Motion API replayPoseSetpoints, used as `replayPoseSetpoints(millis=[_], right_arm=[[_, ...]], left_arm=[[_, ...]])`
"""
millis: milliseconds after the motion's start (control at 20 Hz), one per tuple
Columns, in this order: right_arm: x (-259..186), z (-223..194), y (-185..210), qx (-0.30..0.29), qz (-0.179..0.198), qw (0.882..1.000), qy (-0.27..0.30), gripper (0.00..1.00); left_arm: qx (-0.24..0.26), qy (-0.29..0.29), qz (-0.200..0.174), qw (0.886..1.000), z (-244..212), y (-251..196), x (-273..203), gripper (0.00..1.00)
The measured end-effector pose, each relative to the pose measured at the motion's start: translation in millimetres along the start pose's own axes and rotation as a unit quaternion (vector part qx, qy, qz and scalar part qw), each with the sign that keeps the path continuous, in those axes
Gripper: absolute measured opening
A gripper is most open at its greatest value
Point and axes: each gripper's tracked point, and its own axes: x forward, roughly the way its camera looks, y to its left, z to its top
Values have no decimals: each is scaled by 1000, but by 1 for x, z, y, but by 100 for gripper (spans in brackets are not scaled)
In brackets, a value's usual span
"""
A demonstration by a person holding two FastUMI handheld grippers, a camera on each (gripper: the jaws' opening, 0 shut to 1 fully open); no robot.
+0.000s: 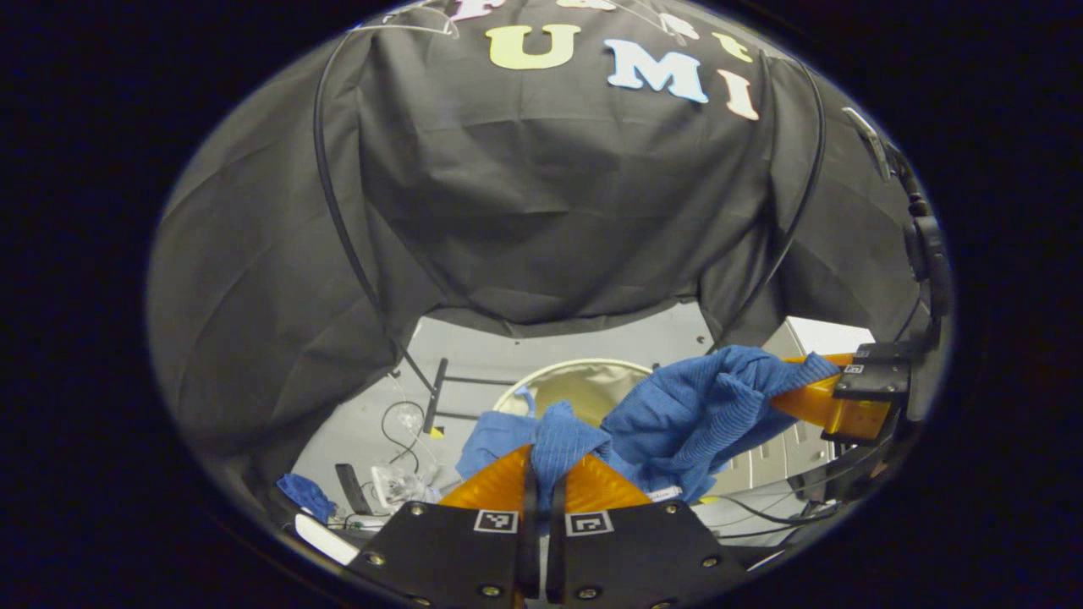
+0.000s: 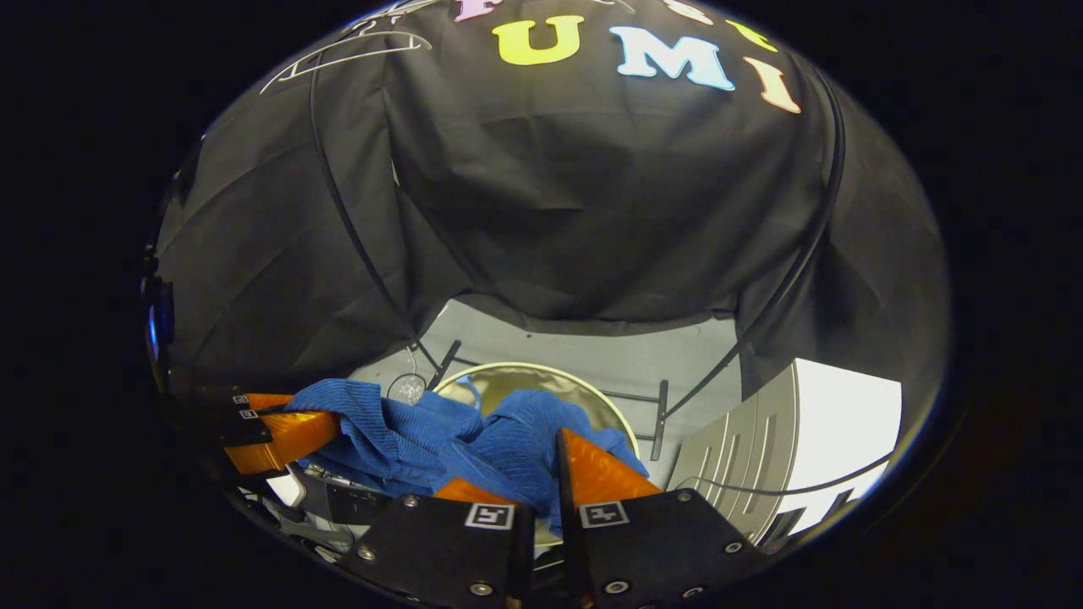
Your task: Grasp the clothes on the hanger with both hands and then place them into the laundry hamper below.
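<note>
Cloth (image 1: 677, 406), pinched by left gripper (image 1: 541, 474) and right gripper (image 2: 541, 474) above the hamper (image 2: 541, 376), could snag its rim if released off-center.

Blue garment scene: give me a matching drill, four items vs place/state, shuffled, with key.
Items:
1. blue garment
2. left claw
3. laundry hamper
4. right claw

Place/state:
A. round and open, on the floor beneath the cloth
B. stretched between both claws
C. shut on cloth, at the bottom of the left gripper view
D. shut on cloth, at the bottom of the right gripper view

Pairs: 1-B, 2-C, 3-A, 4-D
</note>
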Motion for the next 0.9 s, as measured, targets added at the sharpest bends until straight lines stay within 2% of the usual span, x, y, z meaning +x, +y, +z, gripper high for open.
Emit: replayPoseSetpoints(millis=[100, 150, 250, 350, 600, 900], right_arm=[[-1, -8, 2, 3, 11, 1000, 9, 41], [-3, -13, 4, 4, 13, 1000, 14, 58], [-5, -12, 6, 7, 14, 1000, 14, 83], [-8, -10, 6, 4, 7, 1000, 9, 92], [-30, 2, 5, 16, -6, 1000, -23, 94], [-82, 56, -10, 31, -29, 992, -116, 94]], left_arm=[[9, 4, 2, 1000, -10, -1, 3, 11], [13, -3, -1, 1000, -10, -2, -6, 27], [21, -10, -2, 1000, -8, 0, -12, 58], [28, -17, 6, 999, -4, 2, -15, 90], [26, -45, 4, 999, 14, 6, -32, 90], [28, -158, 12, 987, 94, 21, -91, 90]])
